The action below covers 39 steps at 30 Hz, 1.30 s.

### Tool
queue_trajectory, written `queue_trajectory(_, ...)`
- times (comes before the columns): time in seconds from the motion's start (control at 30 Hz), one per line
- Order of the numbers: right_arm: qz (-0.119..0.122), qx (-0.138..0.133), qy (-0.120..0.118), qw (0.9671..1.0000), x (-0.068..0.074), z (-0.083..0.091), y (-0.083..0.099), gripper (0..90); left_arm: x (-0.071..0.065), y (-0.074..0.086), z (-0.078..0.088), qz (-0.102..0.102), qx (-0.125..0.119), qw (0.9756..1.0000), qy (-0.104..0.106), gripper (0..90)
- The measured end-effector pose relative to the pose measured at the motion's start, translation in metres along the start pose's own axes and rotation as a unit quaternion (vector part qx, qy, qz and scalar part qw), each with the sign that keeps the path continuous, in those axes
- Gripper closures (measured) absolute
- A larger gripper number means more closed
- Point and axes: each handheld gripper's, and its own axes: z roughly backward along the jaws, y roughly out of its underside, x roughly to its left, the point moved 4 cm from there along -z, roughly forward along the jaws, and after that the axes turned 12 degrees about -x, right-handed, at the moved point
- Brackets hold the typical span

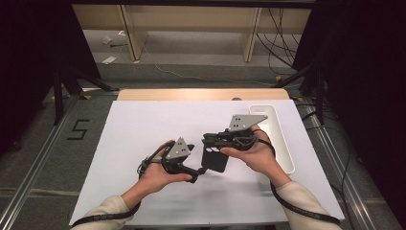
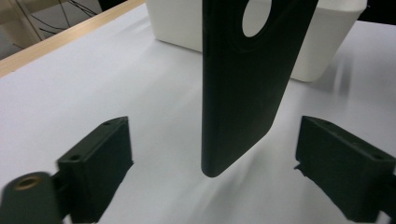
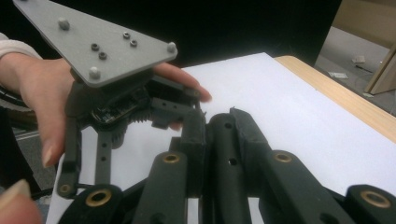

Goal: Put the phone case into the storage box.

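The high view looked down from above; both gripper views sat close, sharing the white paper-covered table (image 1: 143, 129).

A single readable mark: a large black digit "5" (image 1: 78, 129), on the grey floor (image 1: 33, 158) left of the table in the high view. Nothing else carries readable text, labels or brand names.
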Motion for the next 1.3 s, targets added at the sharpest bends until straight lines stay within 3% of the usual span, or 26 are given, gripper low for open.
queue_trajectory(0.3, -0.003, 0.0, -0.009, 1.0, 0.003, -0.002, 0.0, 77.5, 0.002, 0.005, -0.003, -0.008, 0.007, 0.9999, 0.013, 18.5)
queue_trajectory(0.53, -0.007, -0.002, -0.017, 0.9998, 0.006, -0.004, 0.0, 77.5, 0.0, 0.004, -0.005, -0.01, -0.003, 0.9996, 0.025, 30.6)
queue_trajectory(0.87, -0.01, -0.003, -0.025, 0.9996, 0.009, -0.007, 0.0, 77.6, -0.003, 0.007, -0.008, -0.016, 0.004, 0.9989, 0.043, 34.2)
queue_trajectory(1.3, -0.012, -0.013, -0.038, 0.9991, 0.013, -0.008, -0.002, 77.6, -0.005, 0.007, -0.008, -0.014, -0.002, 0.997, 0.077, 51.4)
